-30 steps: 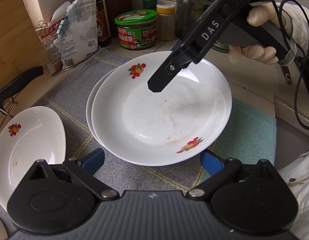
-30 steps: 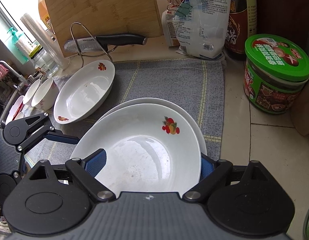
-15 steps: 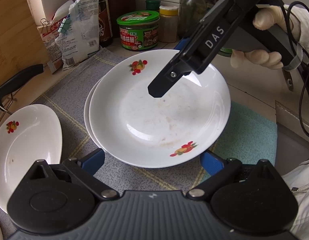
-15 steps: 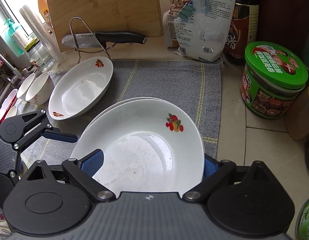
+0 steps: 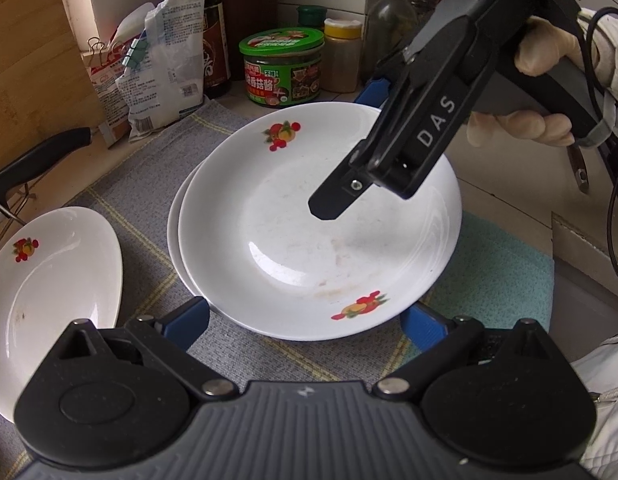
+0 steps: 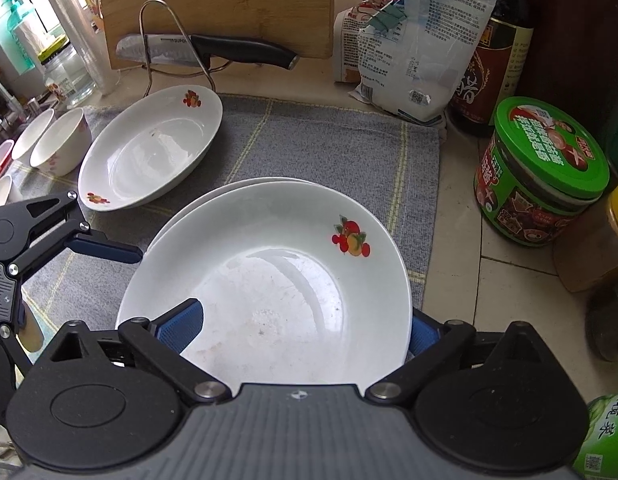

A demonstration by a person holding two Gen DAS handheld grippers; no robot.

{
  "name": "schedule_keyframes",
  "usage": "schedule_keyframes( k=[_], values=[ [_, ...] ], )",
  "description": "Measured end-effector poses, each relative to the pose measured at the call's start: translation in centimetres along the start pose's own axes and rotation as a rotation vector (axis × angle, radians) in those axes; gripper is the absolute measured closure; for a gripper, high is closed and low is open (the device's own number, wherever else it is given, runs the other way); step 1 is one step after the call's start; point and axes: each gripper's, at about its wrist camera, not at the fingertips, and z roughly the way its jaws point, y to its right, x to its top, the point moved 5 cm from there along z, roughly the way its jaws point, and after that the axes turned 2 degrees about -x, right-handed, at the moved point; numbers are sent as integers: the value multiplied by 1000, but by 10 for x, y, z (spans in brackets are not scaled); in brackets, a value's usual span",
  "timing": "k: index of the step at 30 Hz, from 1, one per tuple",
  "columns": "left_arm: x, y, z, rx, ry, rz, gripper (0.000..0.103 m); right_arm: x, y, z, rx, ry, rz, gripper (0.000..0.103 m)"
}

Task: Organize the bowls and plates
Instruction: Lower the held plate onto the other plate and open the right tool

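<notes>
Two white round plates with little red fruit pictures (image 6: 269,280) sit stacked in the middle of a grey cloth mat (image 6: 329,140) on the kitchen counter. One more white oval dish with the same fruit picture (image 6: 149,152) lies on the mat to the left, well apart from the stack. Small white bowls (image 6: 57,144) wait at the far left edge, near the sink.

The right gripper (image 6: 305,328) points down at the stack. Its jaws are opening. The near rim of the top plate sits between the blue pads (image 6: 181,326), but the pads do not press on it, so it holds nothing. The left gripper (image 5: 305,324) hangs on the other side of the stack. Its jaws stand wide apart, with the plate rim between them, and it holds nothing too.

The plates look hard, smooth and shiny, so they are likely slippery and would break if dropped. They probably feel a bit heavy. The best place to grab is the thin rim, one pad on top and one under it. The oval dish may go next onto the stack, and its raised edge looks easy to pinch.
</notes>
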Motion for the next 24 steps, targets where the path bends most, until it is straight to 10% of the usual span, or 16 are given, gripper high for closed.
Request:
schedule_keyframes(
  k=[24],
  values=[
    [-6,2,-21,57,41,-30,1,-11,-19,-19,-103,61,-107,0]
  ],
)
